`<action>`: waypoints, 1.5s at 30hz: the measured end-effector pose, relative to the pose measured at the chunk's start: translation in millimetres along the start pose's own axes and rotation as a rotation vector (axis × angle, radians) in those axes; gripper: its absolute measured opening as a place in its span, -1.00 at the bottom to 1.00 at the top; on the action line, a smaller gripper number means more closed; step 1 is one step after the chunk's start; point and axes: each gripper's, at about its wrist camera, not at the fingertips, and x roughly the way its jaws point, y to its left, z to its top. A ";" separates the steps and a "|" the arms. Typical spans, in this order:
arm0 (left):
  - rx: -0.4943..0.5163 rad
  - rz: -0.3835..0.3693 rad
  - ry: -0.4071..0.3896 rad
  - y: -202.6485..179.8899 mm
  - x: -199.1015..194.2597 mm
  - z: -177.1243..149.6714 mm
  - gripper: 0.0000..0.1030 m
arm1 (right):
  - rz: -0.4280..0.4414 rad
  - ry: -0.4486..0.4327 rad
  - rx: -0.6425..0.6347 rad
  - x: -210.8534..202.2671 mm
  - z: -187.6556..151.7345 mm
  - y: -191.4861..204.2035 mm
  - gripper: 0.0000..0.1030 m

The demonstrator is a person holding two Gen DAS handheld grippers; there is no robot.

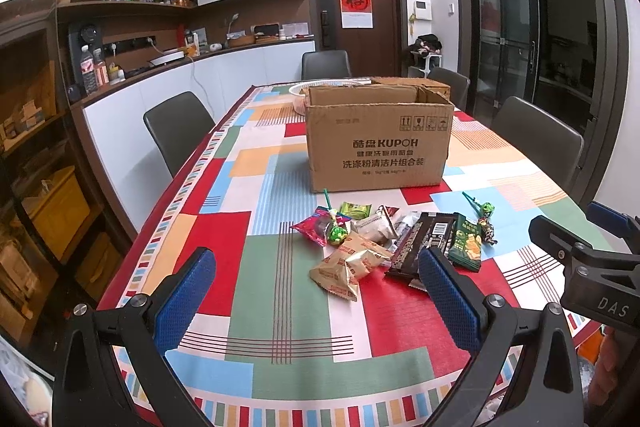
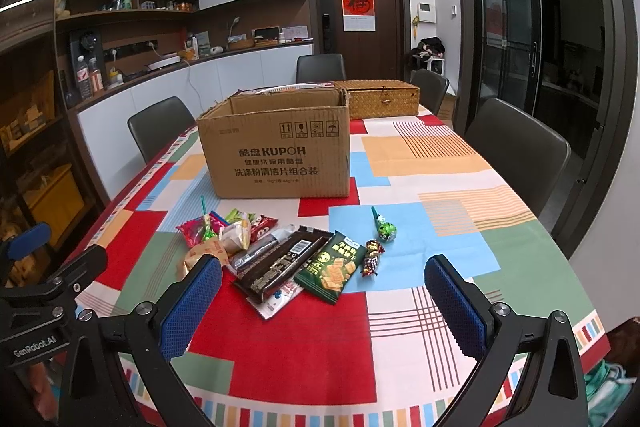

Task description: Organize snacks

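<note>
On the tablecloth (image 2: 360,347), snack pile (image 2: 280,259) at 12 before my left gripper (image 1: 316,291) and right gripper (image 2: 324,291), both jaws spread, empty; cardboard box (image 2: 280,155) beyond.

So the box (image 2: 276,151) sits mid-table (image 2: 420,347), a basket (image 2: 382,99) behind it to the right, the snacks (image 2: 280,259) piled in front of it, one lollipop (image 2: 384,227) lying just right of the pile, chairs (image 2: 516,151) around the table.

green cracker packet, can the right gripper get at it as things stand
Probably yes. The right gripper is open, and the green cracker packet lies flat on the tablecloth just ahead between its fingers, on top of the pile's edge with nothing covering it.
</note>
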 end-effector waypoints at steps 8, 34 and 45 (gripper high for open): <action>0.002 -0.004 -0.002 0.1 -0.2 0.6 1.00 | 0.002 0.002 0.001 0.0 -0.3 0.5 0.99; 0.003 -0.005 0.000 -0.1 0.1 0.9 1.00 | 0.005 0.006 0.001 0.5 -1.0 2.3 0.99; 0.006 -0.002 0.010 -1.3 3.3 0.1 1.00 | 0.009 0.029 0.004 7.9 -5.0 1.7 0.99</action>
